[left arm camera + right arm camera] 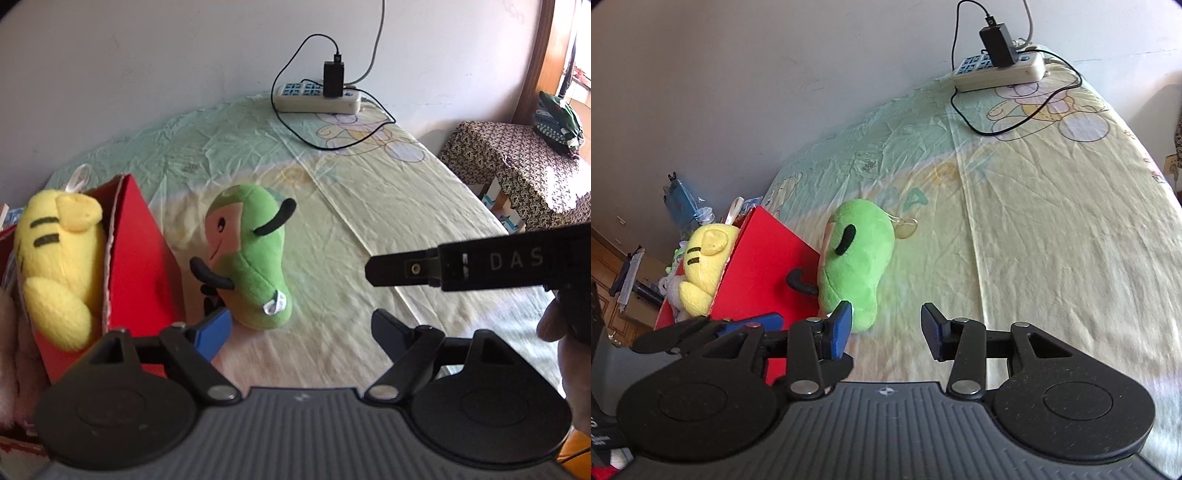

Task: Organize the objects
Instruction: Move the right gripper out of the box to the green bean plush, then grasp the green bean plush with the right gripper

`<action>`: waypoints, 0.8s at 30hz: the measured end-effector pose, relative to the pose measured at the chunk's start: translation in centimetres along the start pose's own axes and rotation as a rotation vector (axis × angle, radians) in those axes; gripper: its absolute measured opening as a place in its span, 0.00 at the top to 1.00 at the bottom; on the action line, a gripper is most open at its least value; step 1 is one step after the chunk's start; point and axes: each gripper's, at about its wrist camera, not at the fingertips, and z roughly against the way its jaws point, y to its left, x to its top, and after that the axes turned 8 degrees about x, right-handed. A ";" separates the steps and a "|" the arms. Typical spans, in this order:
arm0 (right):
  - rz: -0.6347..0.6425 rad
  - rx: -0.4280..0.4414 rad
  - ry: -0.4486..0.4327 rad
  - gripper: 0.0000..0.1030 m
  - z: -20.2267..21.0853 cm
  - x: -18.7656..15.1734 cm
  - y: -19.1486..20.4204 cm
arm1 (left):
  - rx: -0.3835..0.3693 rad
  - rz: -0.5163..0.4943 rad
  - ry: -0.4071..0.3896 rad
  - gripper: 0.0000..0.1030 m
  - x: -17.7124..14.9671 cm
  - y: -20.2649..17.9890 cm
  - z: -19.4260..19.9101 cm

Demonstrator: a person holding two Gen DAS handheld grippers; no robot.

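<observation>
Plush toys: two, a green plush (251, 258) and a yellow plush (59, 266).
Red box (147, 258): one; the yellow plush is held inside.
Green plush axis: upright on the bed (369, 206), face turned toward the box, ahead-left of both.
Left hand-held gripper (299, 332): spread apart, nothing held.
Right hand-held gripper (886, 328): spread apart, nothing held.

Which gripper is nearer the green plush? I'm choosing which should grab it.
Left, probably. The left gripper is open just before the green plush; the right gripper, also open, sits slightly behind it.
</observation>
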 end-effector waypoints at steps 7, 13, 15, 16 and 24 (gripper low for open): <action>0.051 0.079 0.090 0.48 -4.6 2.8 1.4 | -0.010 -0.013 0.020 0.14 -0.3 -0.1 -1.4; 0.057 0.085 0.184 0.44 -9.4 4.1 1.7 | -0.007 -0.016 0.055 0.23 -0.7 0.1 -2.0; 0.064 0.069 0.210 0.45 -10.4 4.3 1.5 | -0.020 -0.004 0.070 0.24 -0.9 0.3 -2.2; 0.064 0.067 0.220 0.45 -10.7 4.3 1.3 | -0.015 -0.004 0.071 0.25 -0.9 0.3 -2.3; -0.013 0.142 0.225 0.63 -8.6 4.8 -1.7 | -0.051 -0.005 0.038 0.10 0.2 0.1 -2.1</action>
